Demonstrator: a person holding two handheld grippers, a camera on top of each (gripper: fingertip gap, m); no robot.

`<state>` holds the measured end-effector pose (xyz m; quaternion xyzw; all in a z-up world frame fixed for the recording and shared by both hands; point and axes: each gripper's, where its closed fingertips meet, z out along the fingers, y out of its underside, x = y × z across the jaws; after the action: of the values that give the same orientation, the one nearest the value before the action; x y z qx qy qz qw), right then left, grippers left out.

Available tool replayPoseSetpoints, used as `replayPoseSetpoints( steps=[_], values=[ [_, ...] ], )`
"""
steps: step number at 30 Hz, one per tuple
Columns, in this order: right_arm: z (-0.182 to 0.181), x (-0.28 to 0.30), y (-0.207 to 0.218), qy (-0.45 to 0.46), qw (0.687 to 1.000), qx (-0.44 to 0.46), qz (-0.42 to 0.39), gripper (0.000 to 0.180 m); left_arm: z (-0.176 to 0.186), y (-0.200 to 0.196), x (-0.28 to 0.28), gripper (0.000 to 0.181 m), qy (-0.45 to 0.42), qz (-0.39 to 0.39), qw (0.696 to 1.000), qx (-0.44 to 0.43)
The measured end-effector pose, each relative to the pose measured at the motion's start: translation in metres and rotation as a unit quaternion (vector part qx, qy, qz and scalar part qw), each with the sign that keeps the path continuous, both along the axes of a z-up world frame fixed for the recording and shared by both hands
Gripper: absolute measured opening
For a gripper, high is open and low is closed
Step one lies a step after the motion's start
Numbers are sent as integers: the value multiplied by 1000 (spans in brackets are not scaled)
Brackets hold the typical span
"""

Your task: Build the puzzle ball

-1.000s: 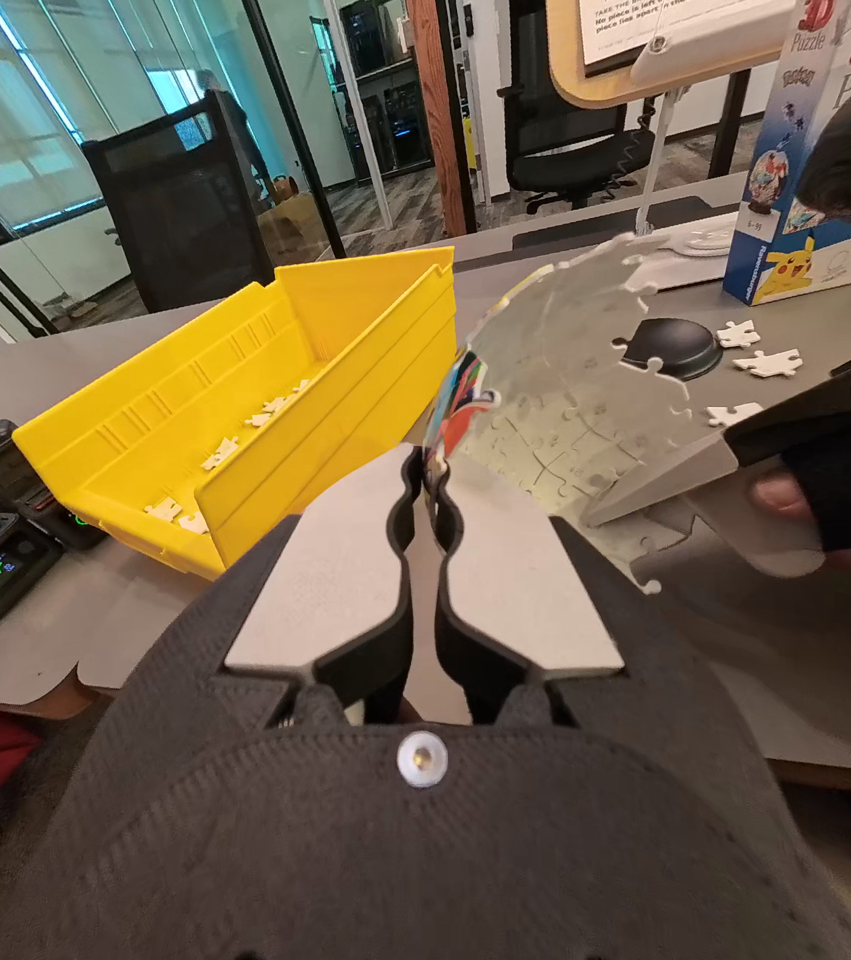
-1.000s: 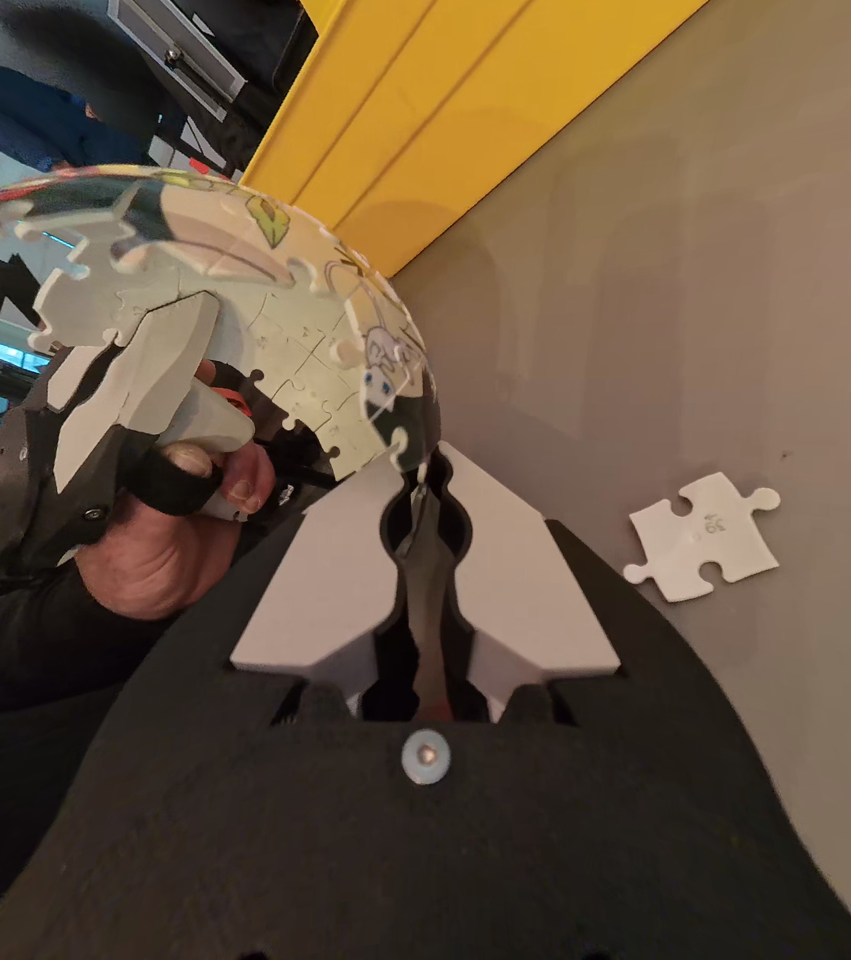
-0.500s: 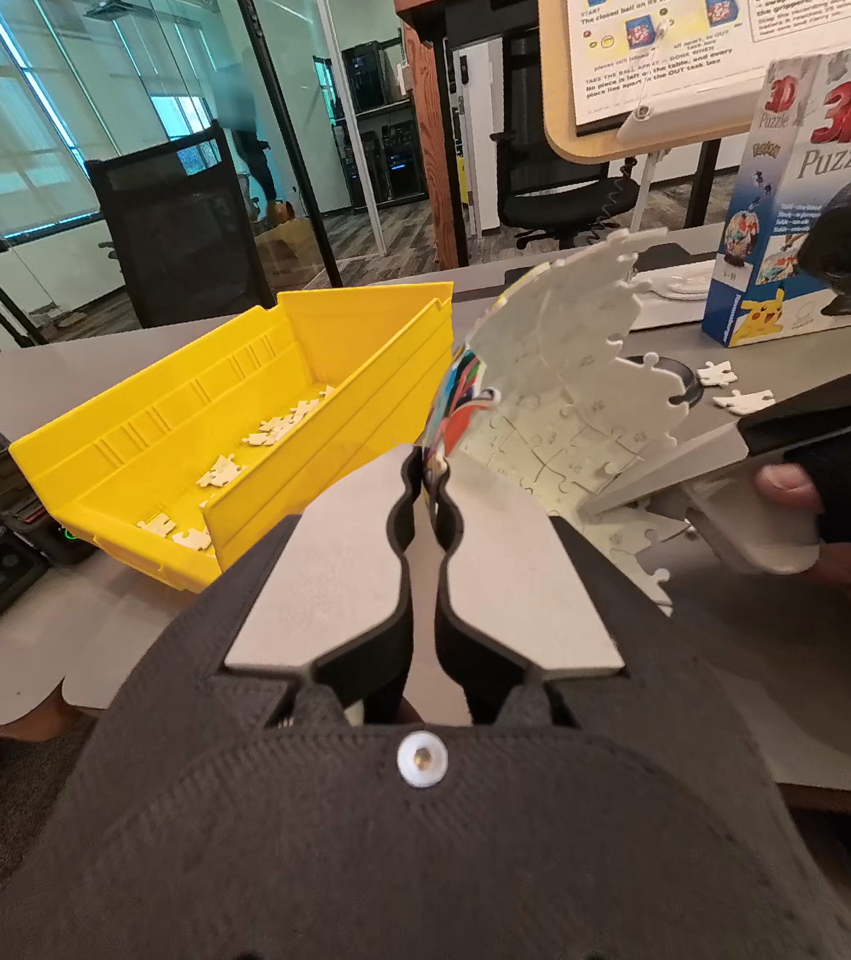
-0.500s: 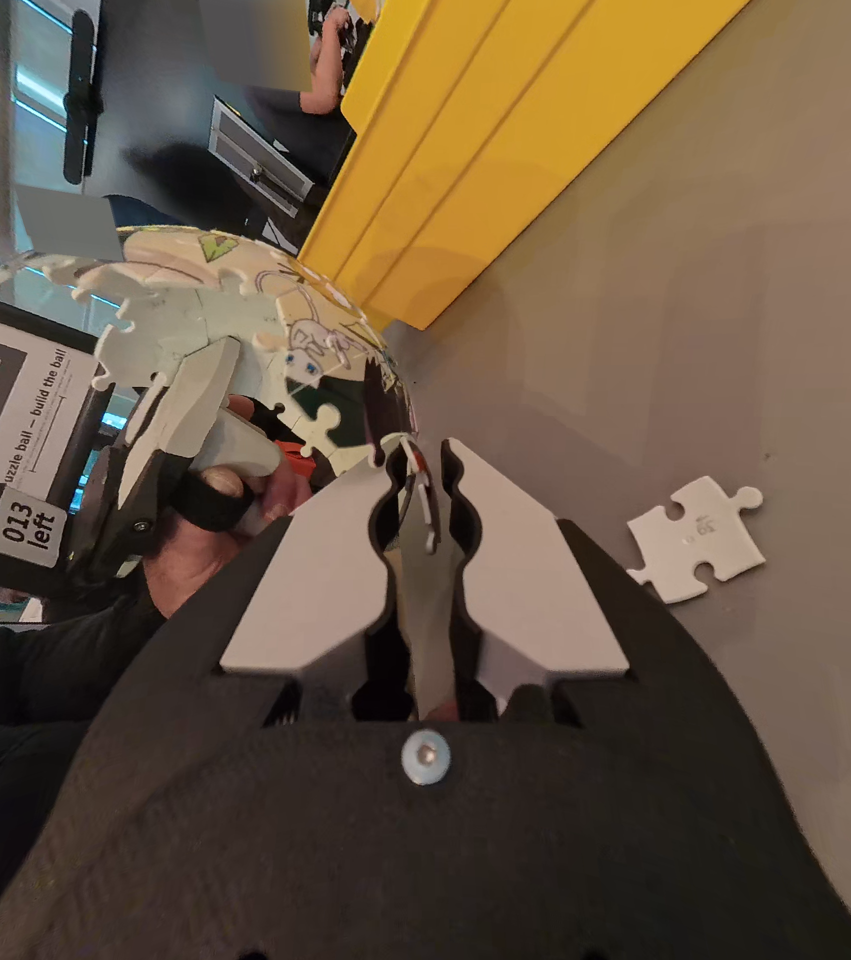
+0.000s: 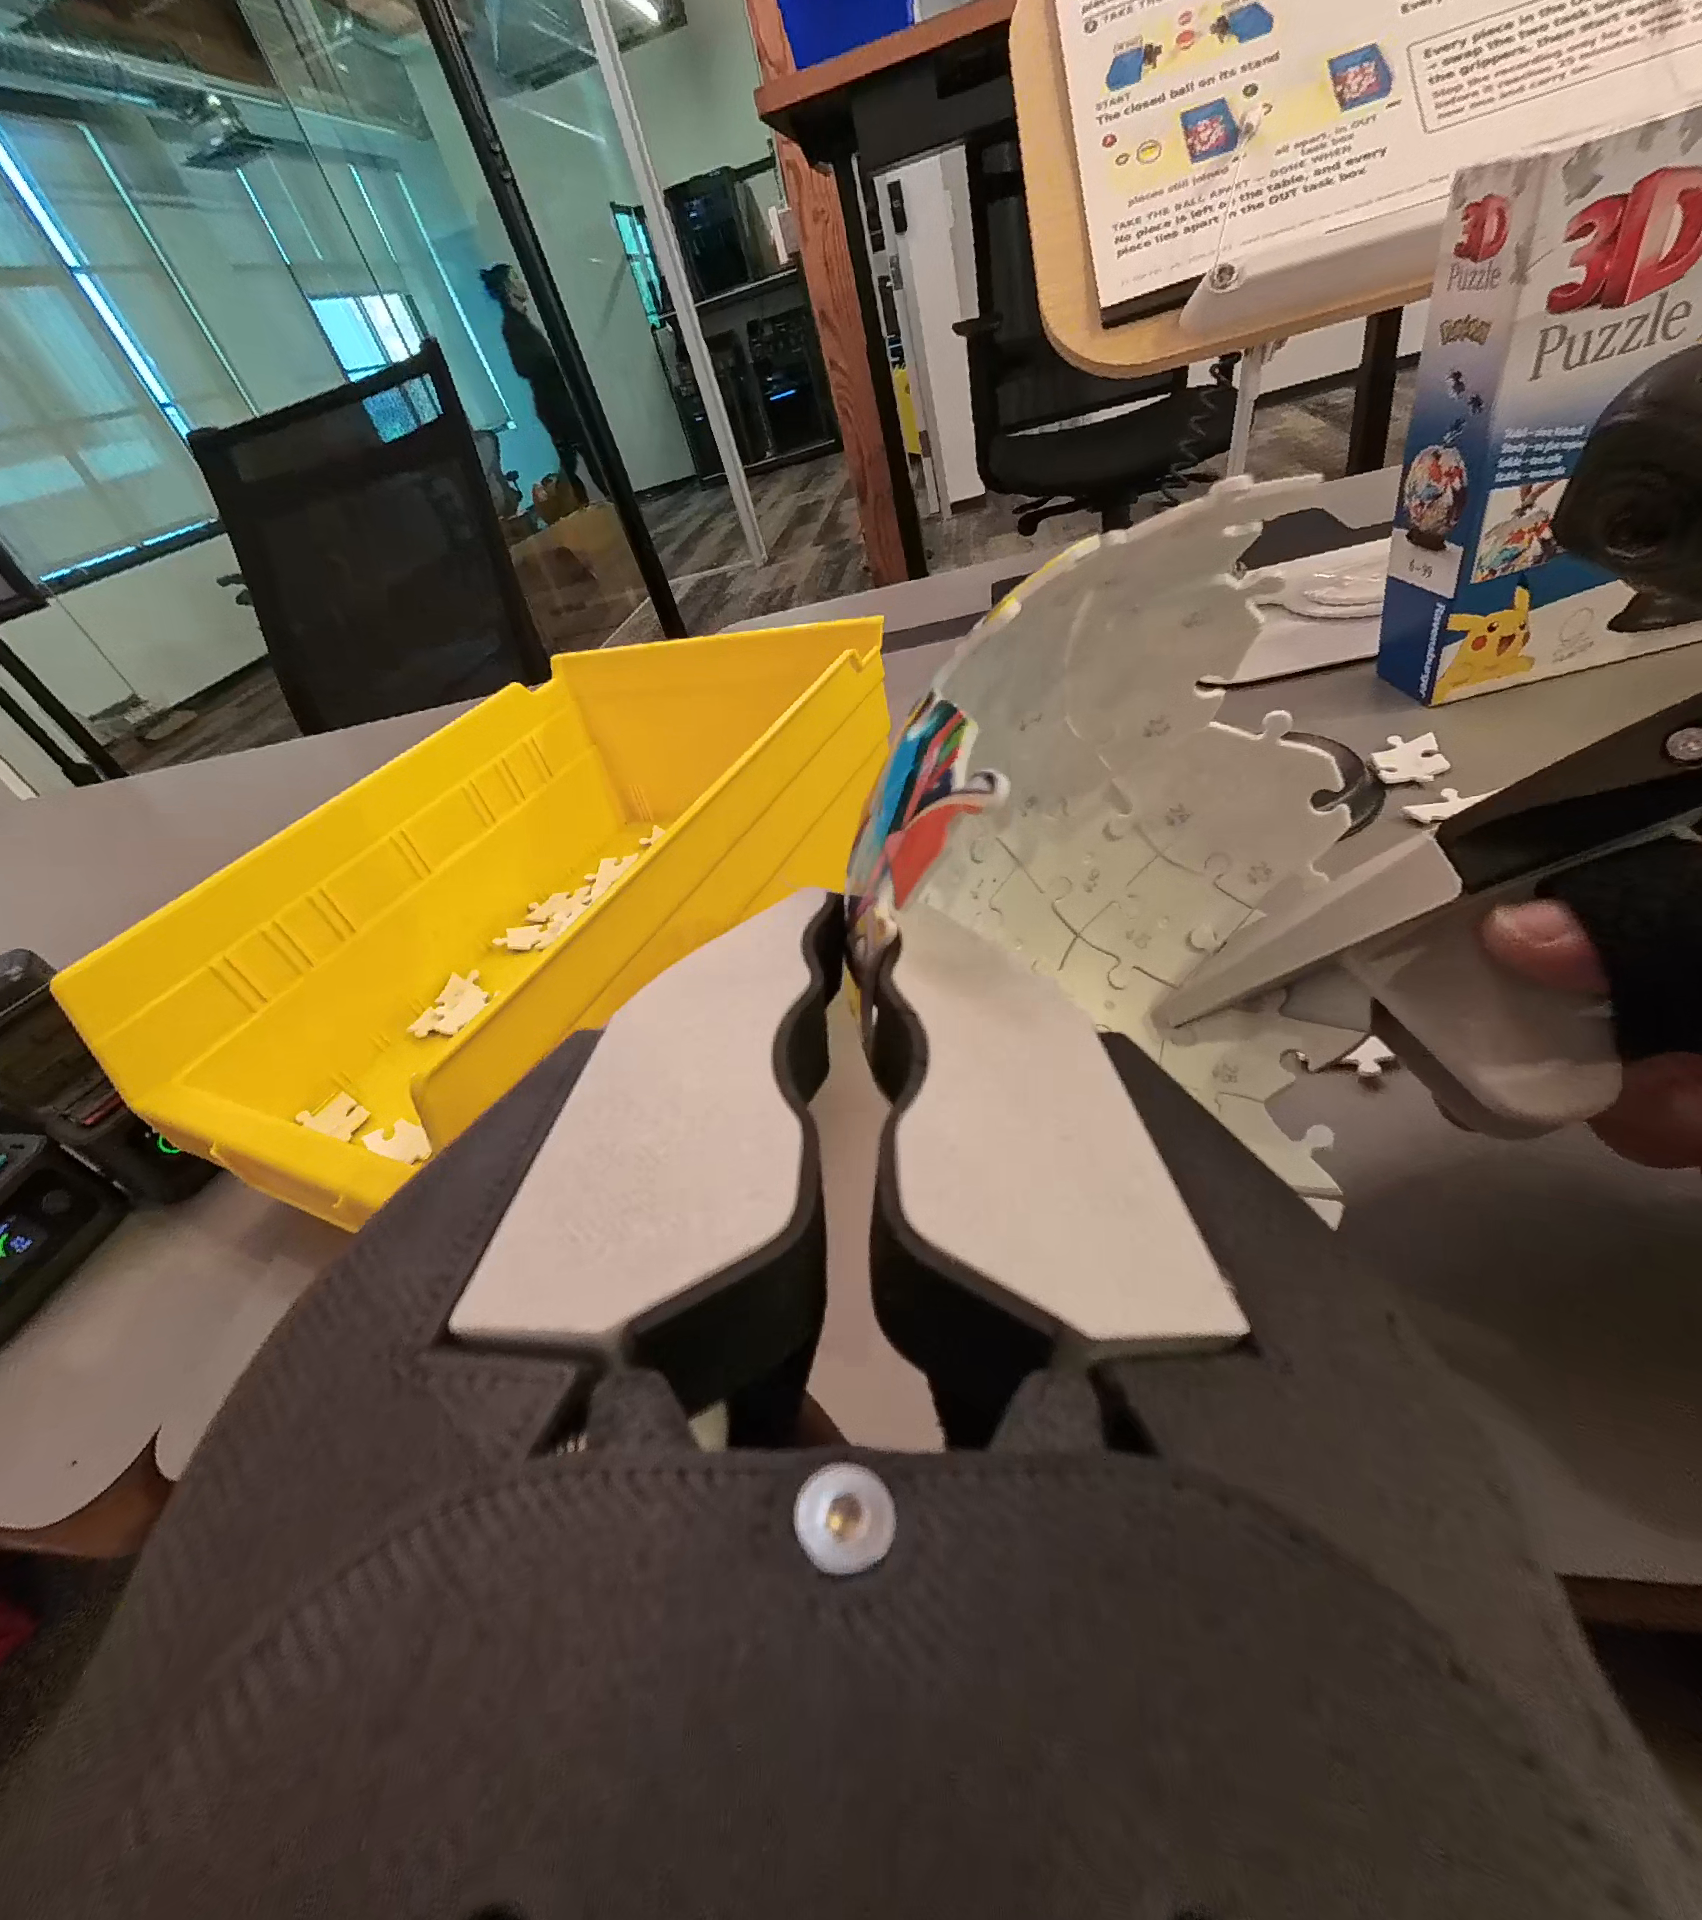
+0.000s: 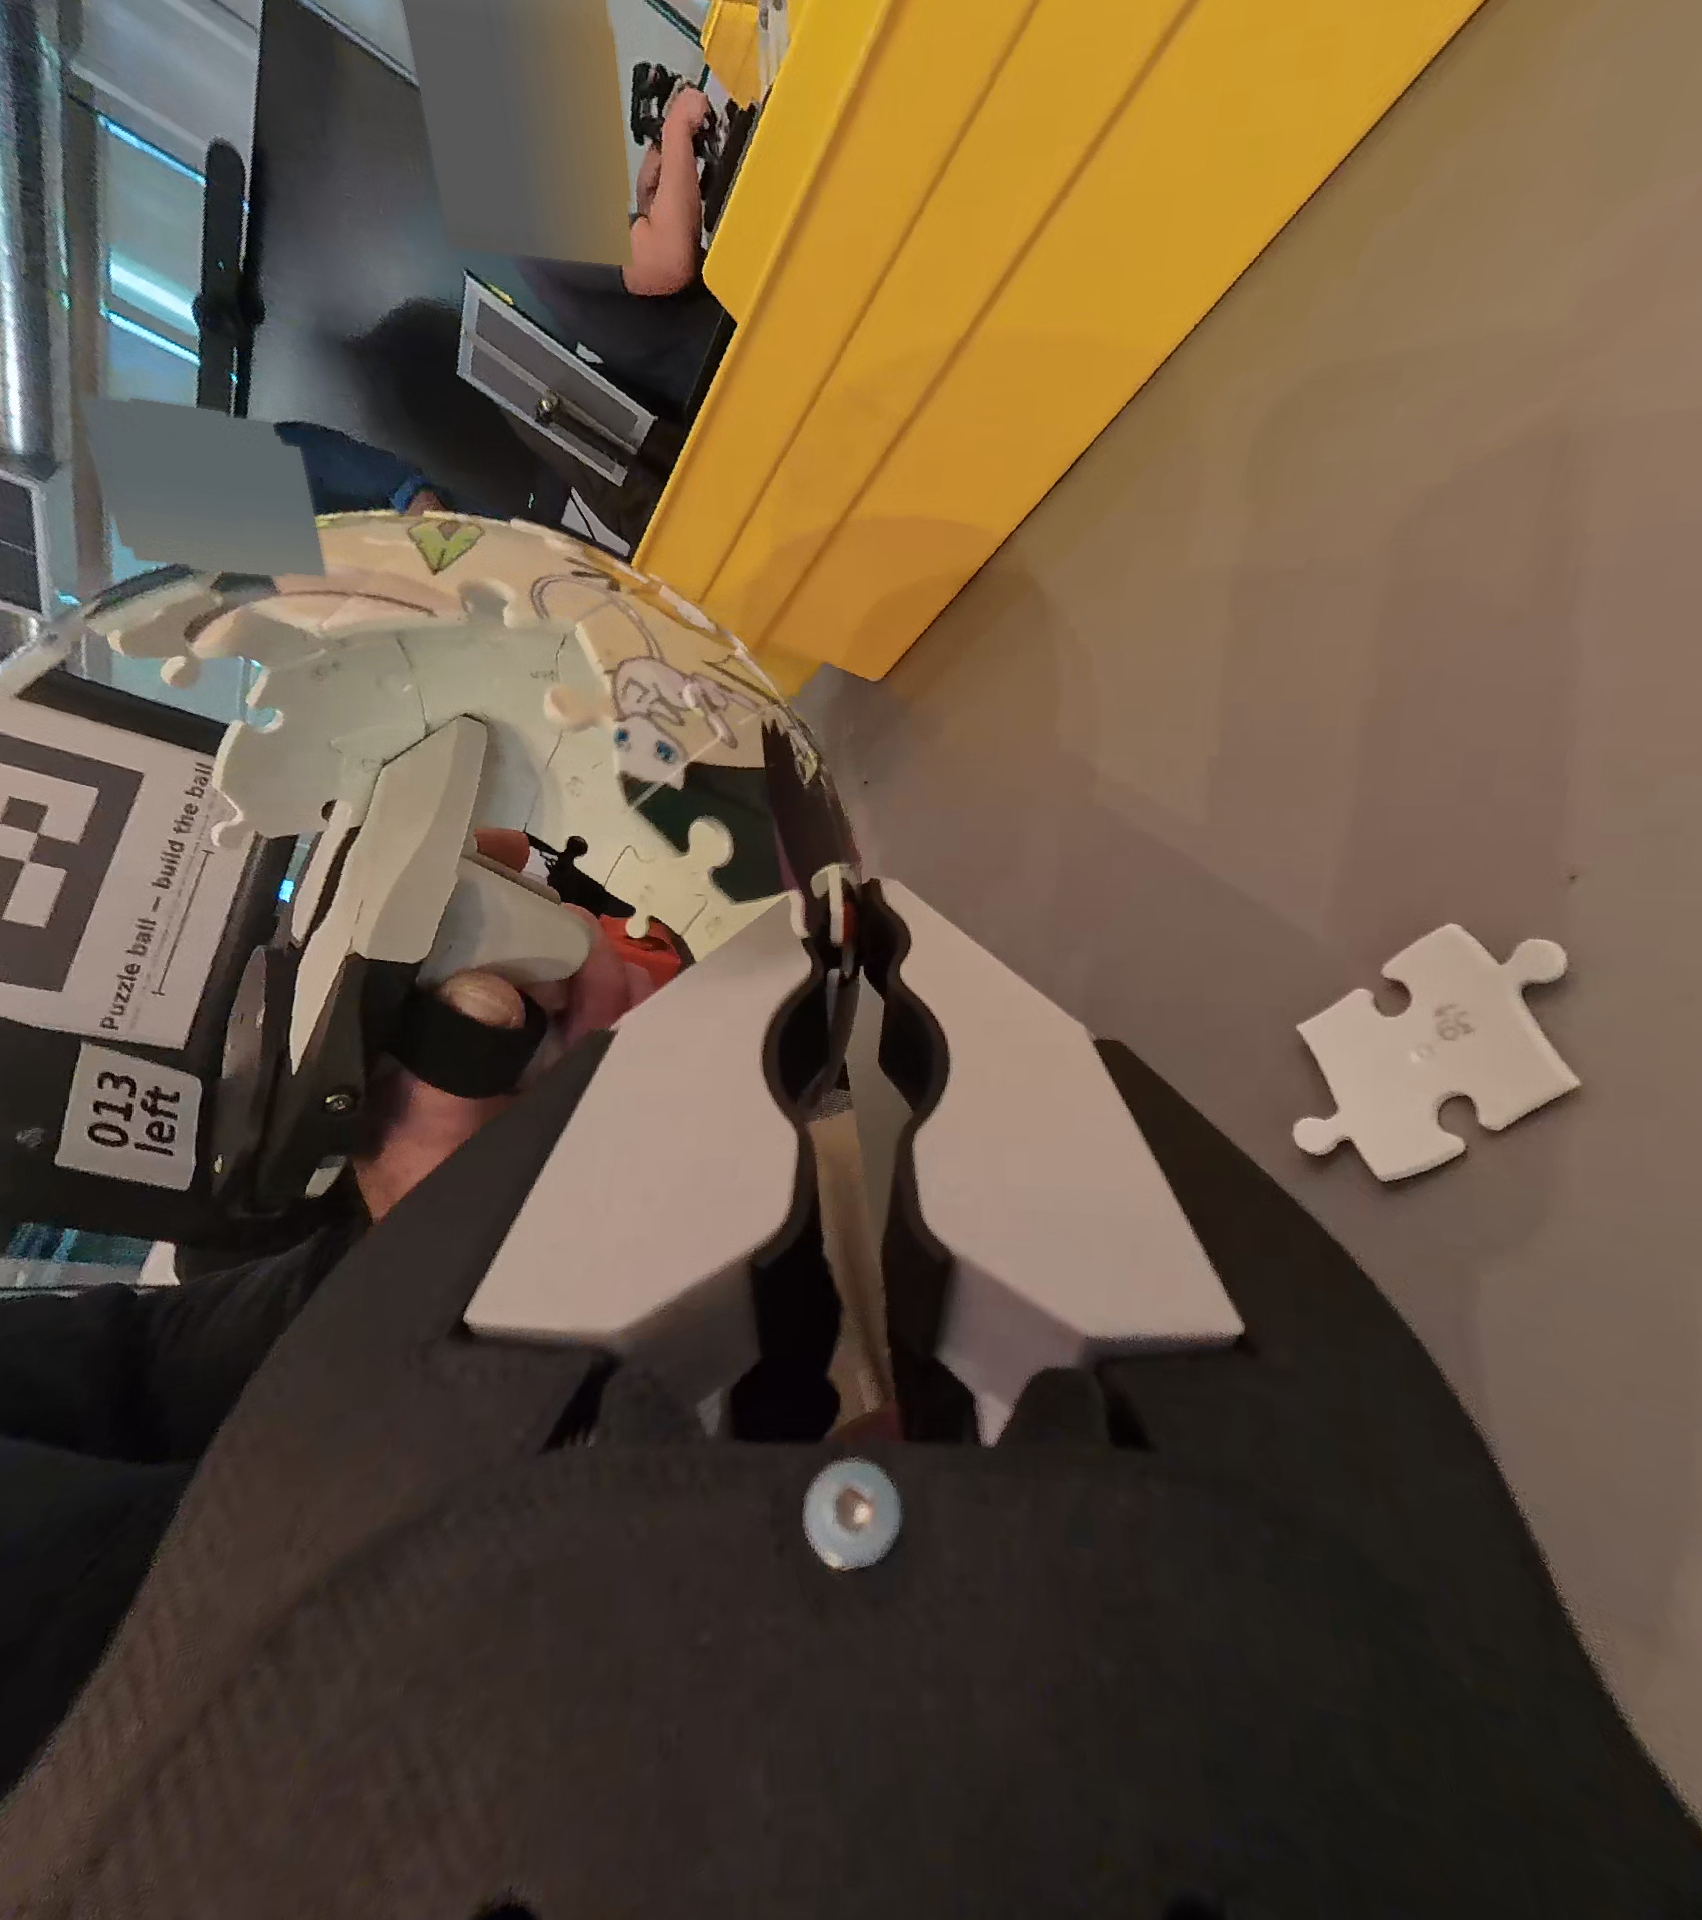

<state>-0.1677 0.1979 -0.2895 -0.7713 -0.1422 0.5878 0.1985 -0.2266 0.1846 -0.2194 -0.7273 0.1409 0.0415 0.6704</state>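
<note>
Above the grey table [image 5: 1449, 1351], you hold the half-built puzzle ball shell [image 5: 1086, 831] with left gripper [image 5: 857, 935] and right gripper [image 6: 842, 914] both clamped on its rim; uneven pull risks popping joints, dropping pieces beside the yellow bin [image 5: 473, 935]

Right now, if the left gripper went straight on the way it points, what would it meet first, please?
The left gripper is already shut on the edge of the puzzle ball shell, so the shell comes first. Beyond it probably lies the grey table; depth is unclear.
</note>
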Motion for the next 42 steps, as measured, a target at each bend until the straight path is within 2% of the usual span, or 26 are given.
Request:
replayPoseSetpoints(
  steps=[6, 8, 17, 23, 42],
  values=[
    [0, -1, 1, 3, 1000, -11, -7, 1, 2, 1, 1, 2, 20, 5, 1000, 8],
    [-1, 1, 2, -5, 1000, -7, -9, 12, 2, 2, -2, 2, 12, 8, 1000, 5],
    [-2, 14, -5, -21, 1000, 0, 11, 12, 1, 3, -4, 2, 12, 13, 1000, 2],
    [-6, 14, -13, -30, 999, 0, 22, 2, 2, 3, -4, 2, 12, 14, 1000, 2],
    [-9, 12, -10, 3, 998, -57, -31, 0, 8, 0, 6, 3, 48, 7, 998, 25]
  ],
)
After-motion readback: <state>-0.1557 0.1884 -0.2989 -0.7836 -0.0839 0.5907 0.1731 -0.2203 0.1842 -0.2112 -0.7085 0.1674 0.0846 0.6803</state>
